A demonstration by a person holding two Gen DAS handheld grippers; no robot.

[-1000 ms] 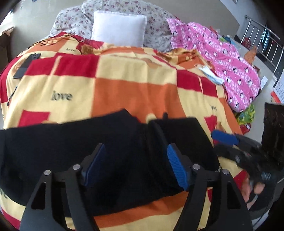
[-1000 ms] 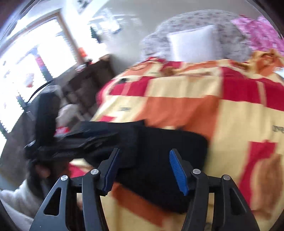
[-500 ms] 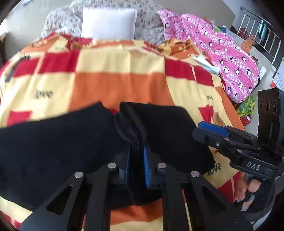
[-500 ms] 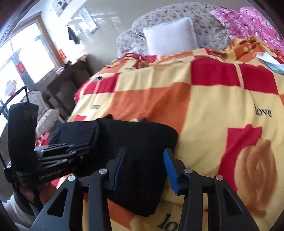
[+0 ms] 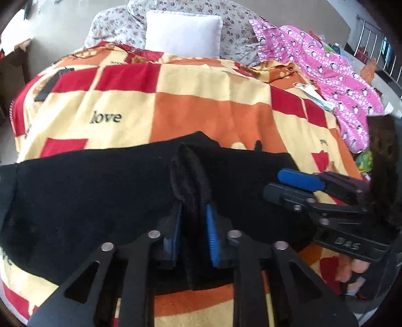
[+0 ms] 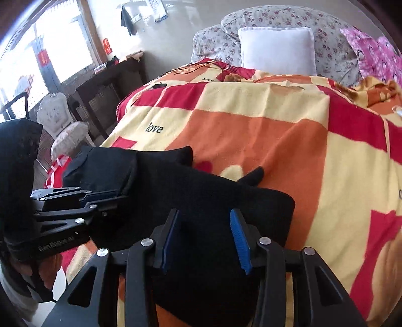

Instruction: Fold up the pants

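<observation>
Black pants lie across the near edge of a bed covered by a red, orange and yellow checked blanket. My left gripper is shut on a raised fold of the pants near their middle. It shows at the left of the right wrist view with fabric bunched above it. My right gripper is partly open, its blue pads on either side of the pants' right end. It also shows in the left wrist view.
A white pillow and floral bedding lie at the head of the bed. Pink patterned cloth lies at the right. A dark cabinet and a white chair stand left of the bed.
My left gripper has closed on a fold of the pants and lifted it a little. My right gripper has narrowed and moved over the pants' right end.
</observation>
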